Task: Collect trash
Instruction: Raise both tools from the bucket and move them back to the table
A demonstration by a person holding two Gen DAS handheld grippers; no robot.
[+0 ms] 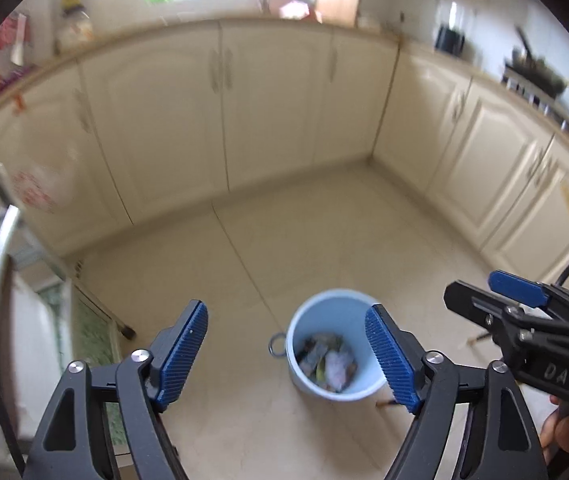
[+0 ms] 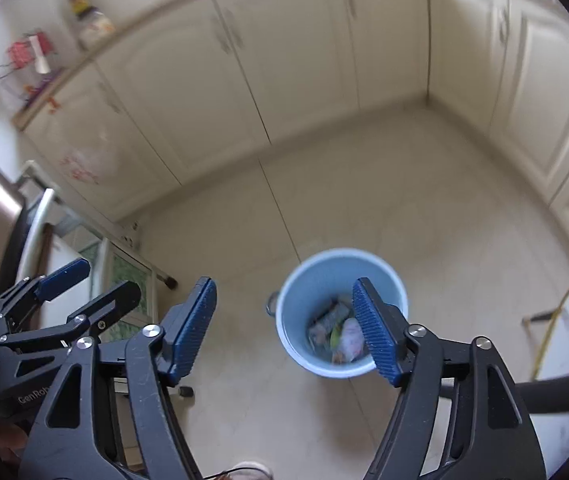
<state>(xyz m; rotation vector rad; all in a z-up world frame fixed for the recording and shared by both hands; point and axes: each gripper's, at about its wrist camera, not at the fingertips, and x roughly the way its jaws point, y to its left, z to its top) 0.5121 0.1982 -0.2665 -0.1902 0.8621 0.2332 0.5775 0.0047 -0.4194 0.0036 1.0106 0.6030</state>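
Both grippers hang above a pale tiled kitchen floor (image 1: 324,240), tilted downward, and each has its blue ribbed pads spread wide with nothing between them. Seen from its own camera, the left gripper (image 1: 286,346) frames a light blue bucket (image 1: 316,308) that stands on the floor below; the right-hand pad overlaps the bucket's rim in that view. The right gripper (image 2: 284,326) shows the same bucket under its right-hand pad. Inside the bucket lies the trash (image 1: 330,364): crumpled wrappers and a white wad of paper, heaped at the bottom. A small metal ring handle (image 1: 276,346) sticks out from the bucket's left side.

From the left camera, the right gripper appears at the lower right edge, with a bit of the person's hand (image 1: 564,436) beneath it. From the right camera, the left gripper is at the lower left edge.

Cream cabinet doors (image 1: 284,112) run along the far side of the floor and turn a corner to the right. A stool or stand with a green patterned panel (image 2: 124,276) stands at the left edge of the floor. Everything is somewhat blurred.
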